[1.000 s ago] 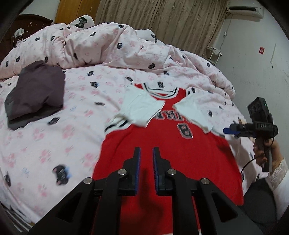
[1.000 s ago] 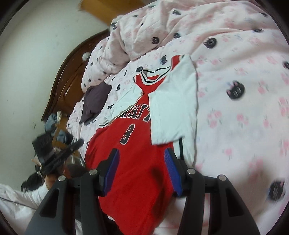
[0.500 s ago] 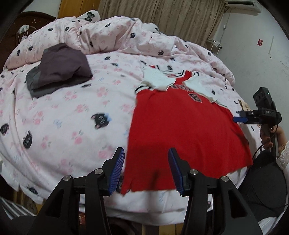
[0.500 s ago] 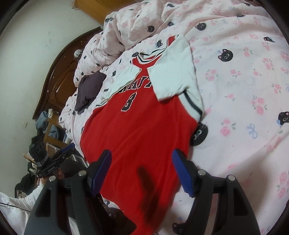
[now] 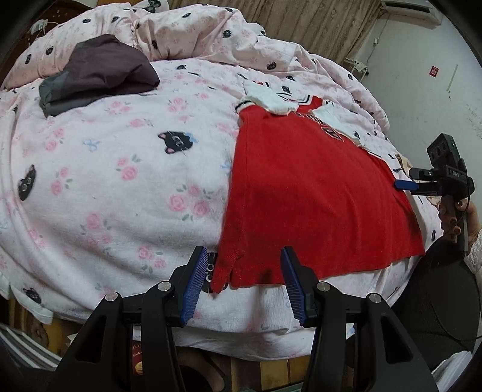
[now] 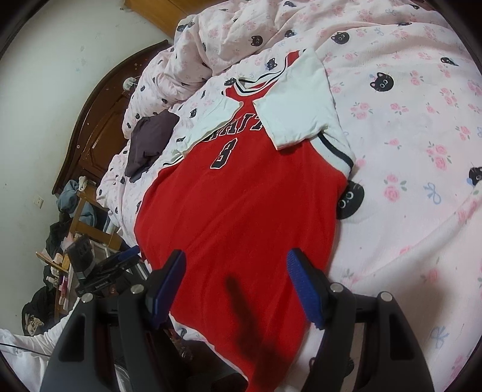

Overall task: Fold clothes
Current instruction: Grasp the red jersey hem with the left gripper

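While the red basketball jersey with white sleeves lies flat on the pink floral bed, both tongs, left and right, gape empty at its hem, seemingly poised to pinch the corners and fold upward.

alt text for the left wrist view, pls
The open left gripper hovers at the bed's edge, its blue-padded fingers framing the lower left hem corner of a red jersey spread flat on a pink cat-print quilt. A folded dark garment lies beyond; the right gripper sits at the jersey's far edge.

Pink cat-print bedding, rumpled duvet, beige curtains, dark wooden headboard, air conditioner.
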